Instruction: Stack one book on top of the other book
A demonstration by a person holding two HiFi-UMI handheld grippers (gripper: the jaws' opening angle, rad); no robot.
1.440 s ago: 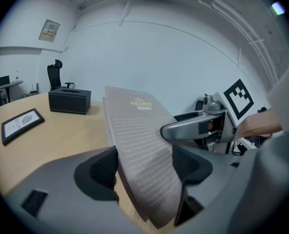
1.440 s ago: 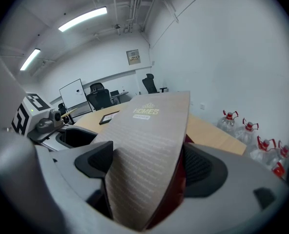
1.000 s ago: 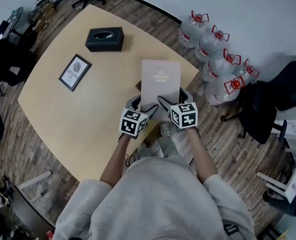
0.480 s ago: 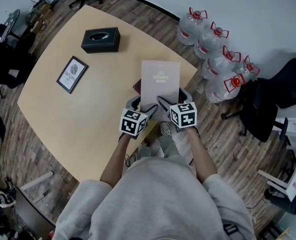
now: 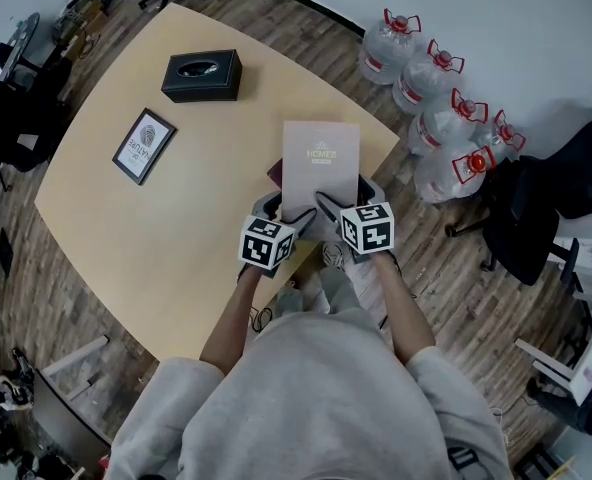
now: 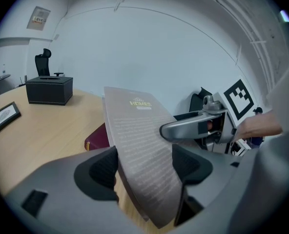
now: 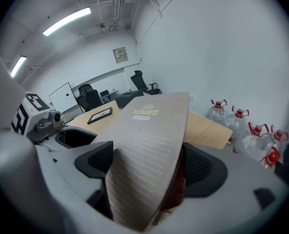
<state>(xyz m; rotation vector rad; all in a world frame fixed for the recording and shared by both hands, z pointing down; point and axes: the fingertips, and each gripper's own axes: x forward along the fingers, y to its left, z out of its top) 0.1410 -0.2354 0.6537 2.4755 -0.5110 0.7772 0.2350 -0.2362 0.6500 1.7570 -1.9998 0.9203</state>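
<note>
Grey-beige matt book (image 5: 320,163) is clamped at its near edge by the left gripper (image 5: 280,210) and the right gripper (image 5: 340,204). Just beneath it lies a maroon book (image 5: 275,173), close to the worktop (image 5: 176,218) corner. Far ahead-left of the left gripper stand a black box (image 5: 203,76) and a flat frame (image 5: 143,145). Water bottles (image 5: 431,98) crowd the floor right of the right gripper.

- Two books were there: grey book (image 5: 320,168), maroon book (image 6: 96,140) (mostly covered).
- Two grippers were there: left gripper (image 5: 282,212), right gripper (image 5: 348,200).
- Five water jugs (image 5: 423,80) stood together.
- One tissue box (image 5: 201,76) was there.
- One framed picture (image 5: 143,145) was there.
</note>
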